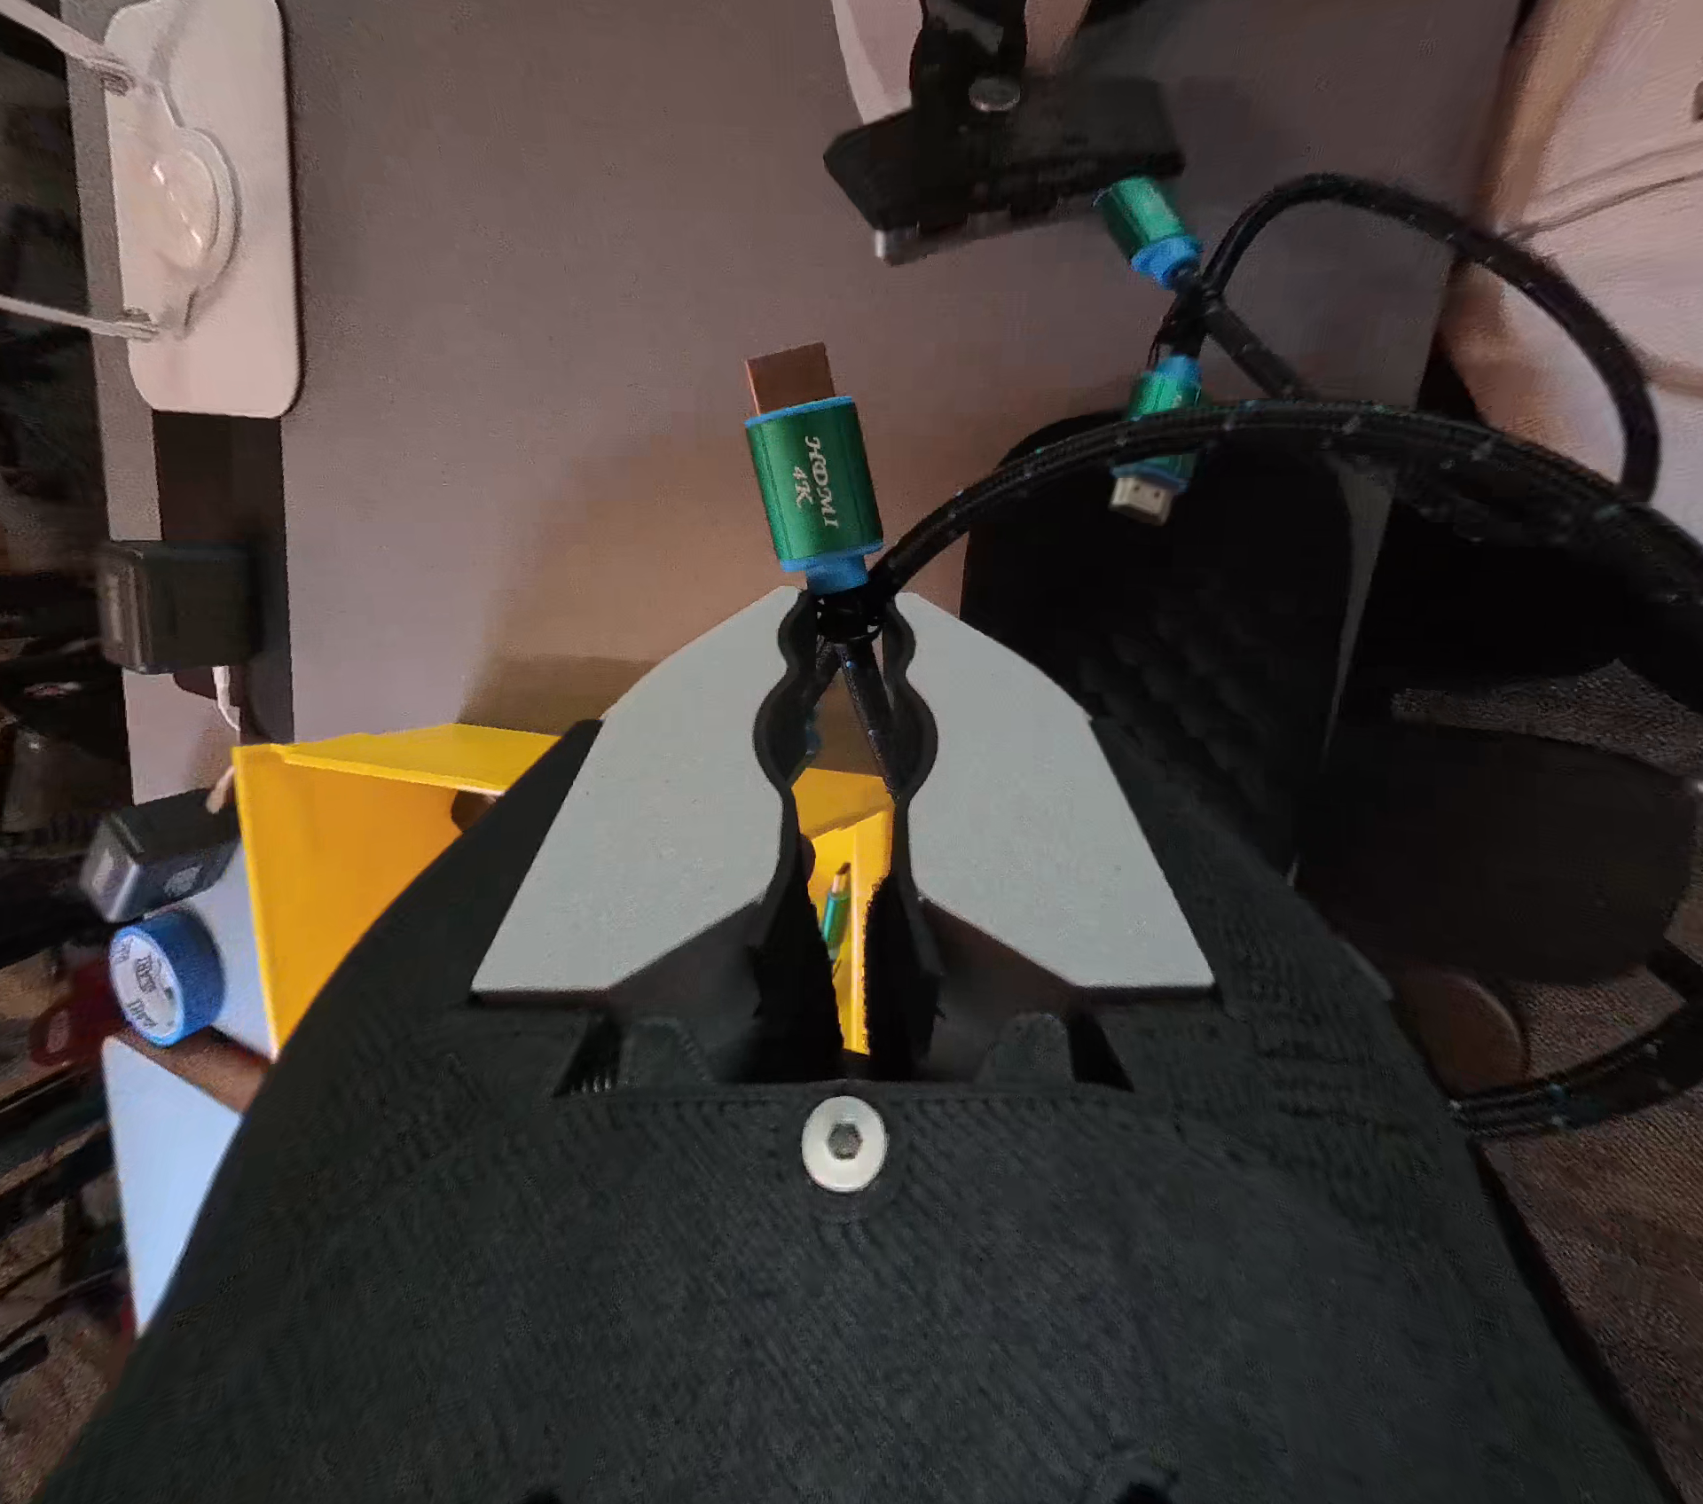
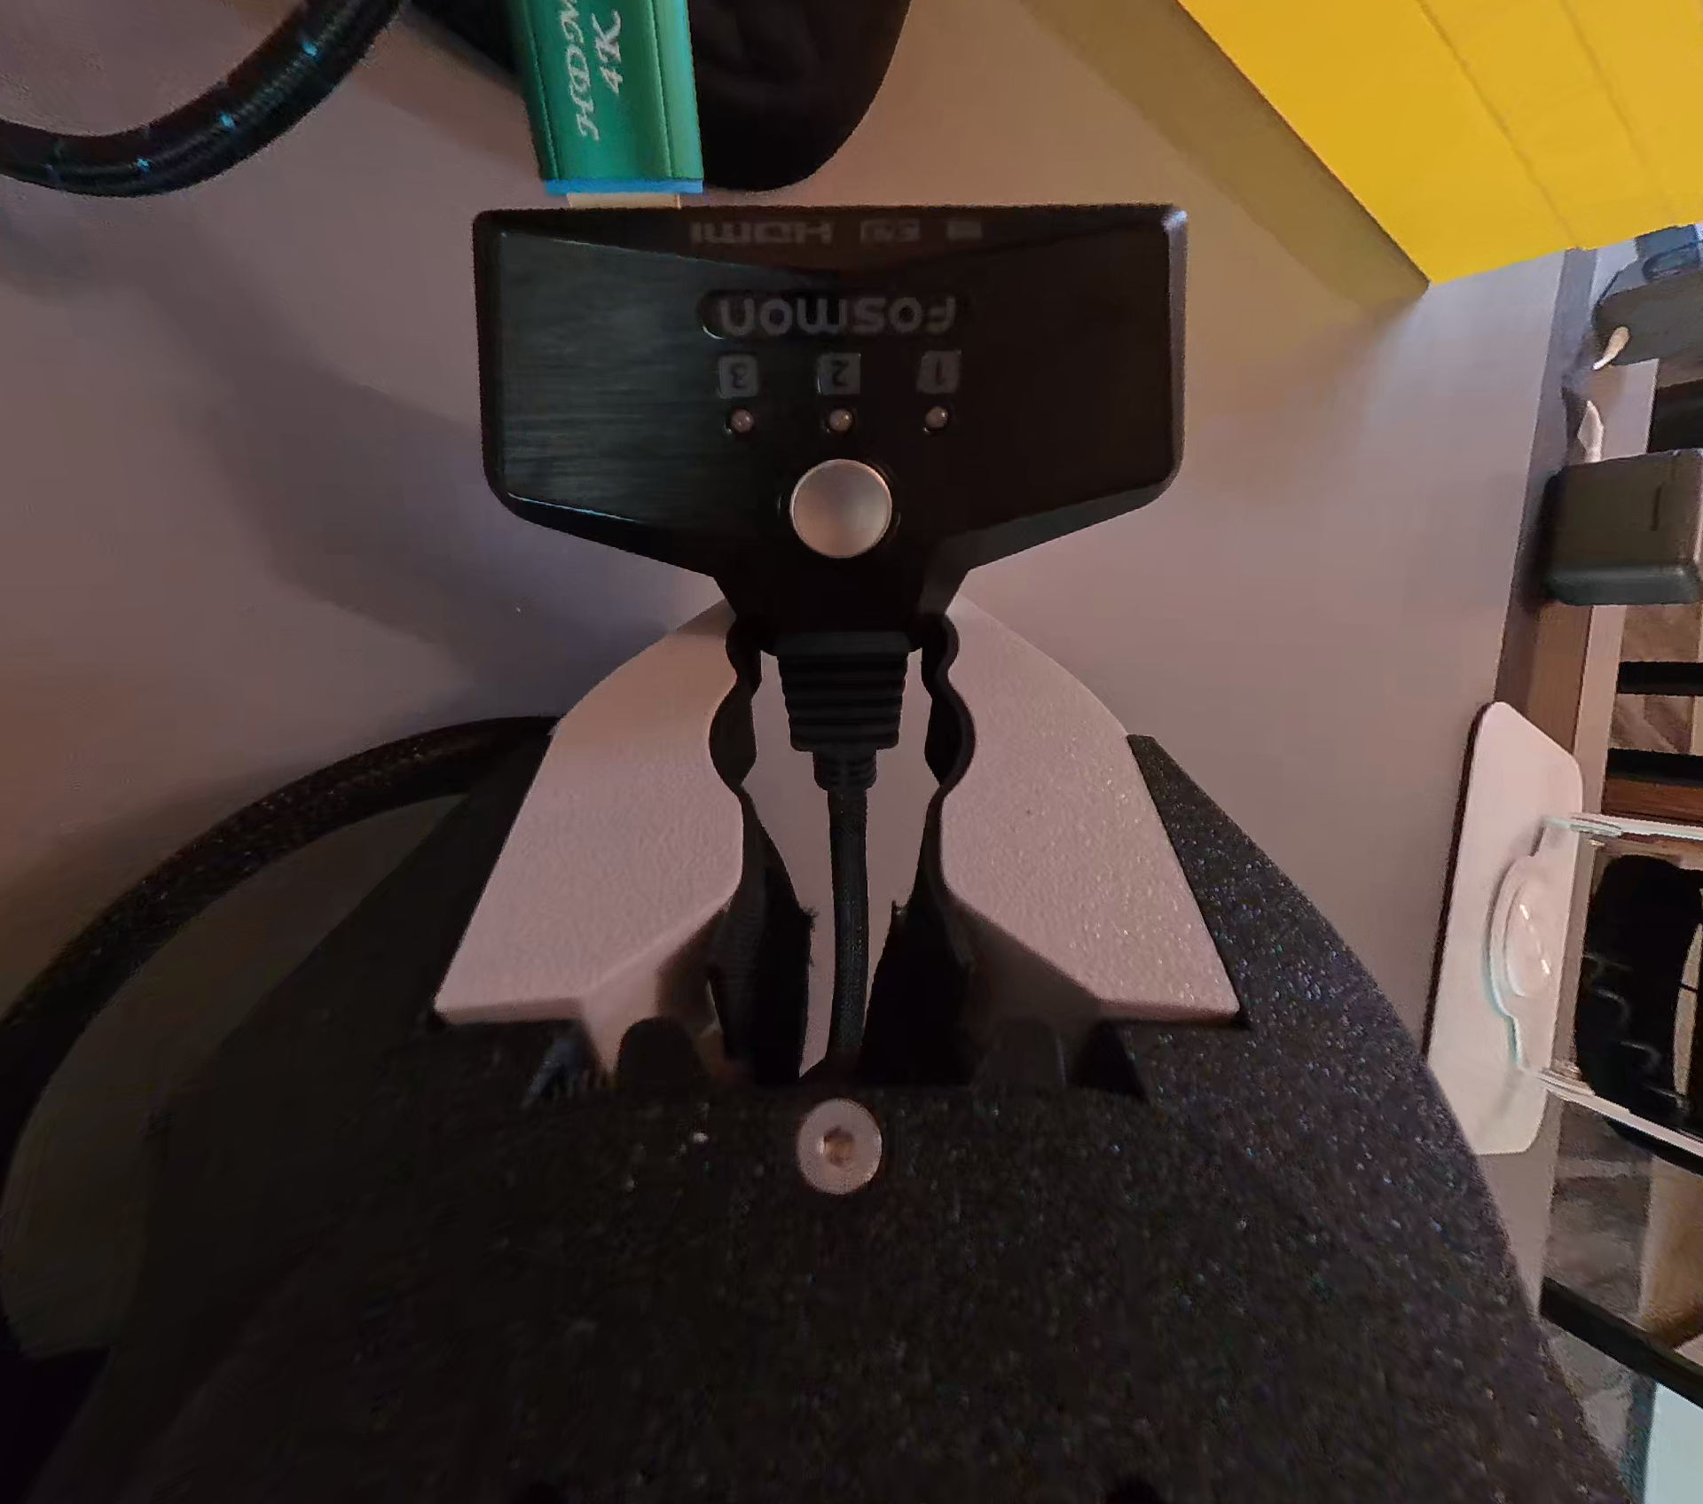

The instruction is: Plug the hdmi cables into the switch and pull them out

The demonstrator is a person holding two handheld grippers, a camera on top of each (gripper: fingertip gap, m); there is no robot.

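The black switch (image 2: 829, 391) sits held at its narrow tail end, where its own ribbed lead comes out, between the closed-in fingers of the right tool (image 2: 840, 654). Its face, with a round silver button and three small indicator dots, is turned up toward the camera. On the far edge, at the leftmost port in the right wrist view, one green plug (image 2: 604, 41) with blue collars is seated in the switch, a sliver of its metal tip visible at the port; its braided black cable (image 2: 230, 105) loops away to the left over the pale bench (image 2: 230, 446).

The left tool (image 1: 840, 612) is pinched shut on the braided cable just behind a second green plug (image 1: 811, 483), which stands up past the fingertips with its copper-coloured metal end bare, pointing up and slightly left, well apart from the switch. In the left wrist view the switch (image 1: 1004, 165) hangs farther off at upper right with its plugged-in connector (image 1: 1147, 221) angled down-right. Below that, a third green plug (image 1: 1161, 428) hangs loose, metal tip down, among crossing black cables.

A yellow bin (image 1: 369, 824) sits beside the left tool on the bench. A roll of blue tape (image 1: 170, 971) lies to its left, and a dark round textured pad (image 1: 1198, 723) lies to the right.
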